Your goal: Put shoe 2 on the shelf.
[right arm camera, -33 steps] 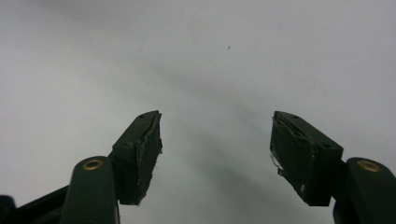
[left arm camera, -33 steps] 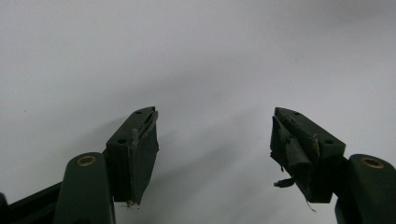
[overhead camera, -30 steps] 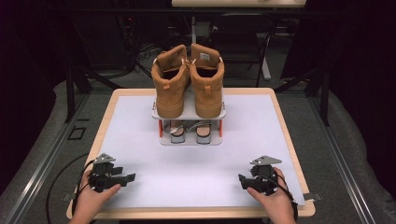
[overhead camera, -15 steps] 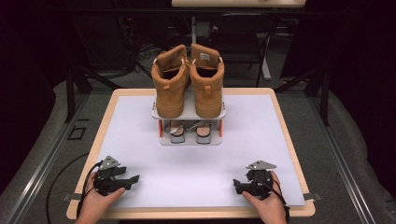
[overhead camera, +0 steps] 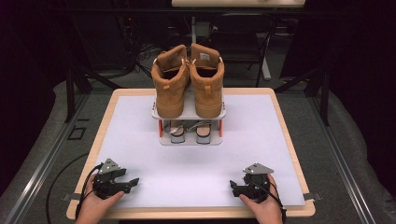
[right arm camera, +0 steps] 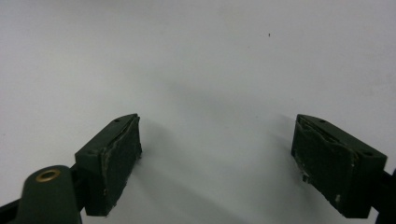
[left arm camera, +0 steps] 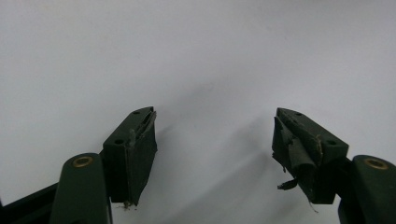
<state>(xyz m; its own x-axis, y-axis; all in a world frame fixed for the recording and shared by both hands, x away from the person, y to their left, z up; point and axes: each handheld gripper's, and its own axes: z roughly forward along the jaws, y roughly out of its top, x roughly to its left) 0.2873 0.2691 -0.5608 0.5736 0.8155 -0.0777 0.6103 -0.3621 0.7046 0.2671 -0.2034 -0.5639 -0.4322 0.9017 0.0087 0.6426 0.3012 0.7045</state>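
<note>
Tan suede boots on two-tier rack, smooth white table

A lab: black curtains, framed white table.

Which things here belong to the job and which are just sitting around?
In the job:
- tan boots, a pair, on the rack's top shelf
- two-tier shoe rack
- sandals on the lower shelf
- left gripper, open, holding nothing
- right gripper, open, holding nothing

Just there:
- white table mat
- chair behind the table
</note>
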